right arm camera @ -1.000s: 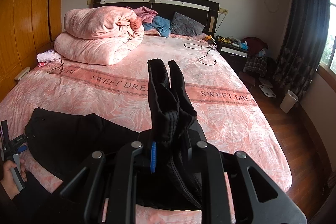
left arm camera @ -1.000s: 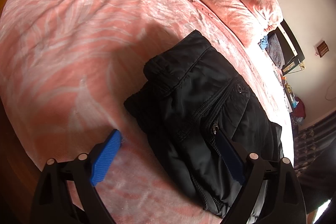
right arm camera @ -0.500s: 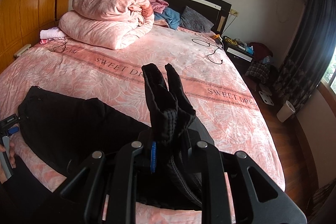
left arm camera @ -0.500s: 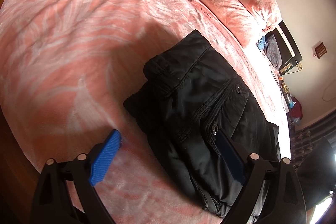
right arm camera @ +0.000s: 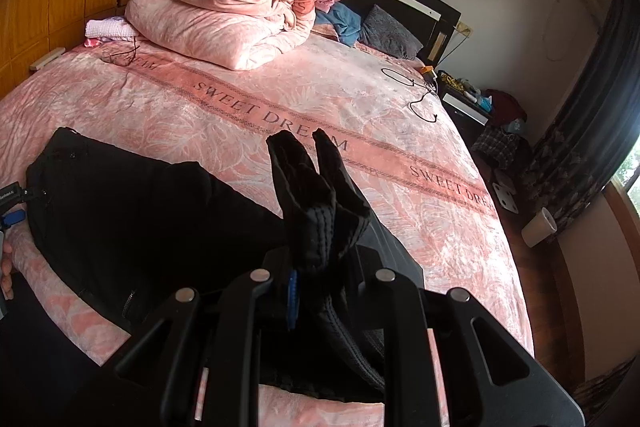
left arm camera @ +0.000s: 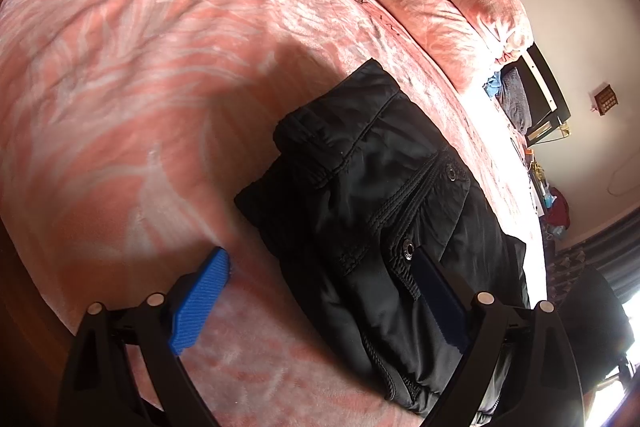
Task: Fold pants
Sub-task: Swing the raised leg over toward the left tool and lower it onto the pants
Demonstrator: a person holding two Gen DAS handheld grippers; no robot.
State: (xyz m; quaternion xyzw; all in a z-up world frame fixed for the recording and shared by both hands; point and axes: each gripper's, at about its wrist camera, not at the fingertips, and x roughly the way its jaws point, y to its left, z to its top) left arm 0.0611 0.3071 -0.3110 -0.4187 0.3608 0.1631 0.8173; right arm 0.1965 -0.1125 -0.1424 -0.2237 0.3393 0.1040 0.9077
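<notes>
Pink bed (right arm camera: 360, 99), right gripper (right arm camera: 320, 291) clamped on black pants (right arm camera: 316, 203), left gripper (left arm camera: 320, 303) wide open.

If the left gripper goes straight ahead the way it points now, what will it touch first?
Probably the bedspread. The left gripper is open and tilts down at the bed; the gap between its fingers lies over pink cover at the left edge of the black pants. Its right finger would likely meet the pants. Depth is unclear.
</notes>
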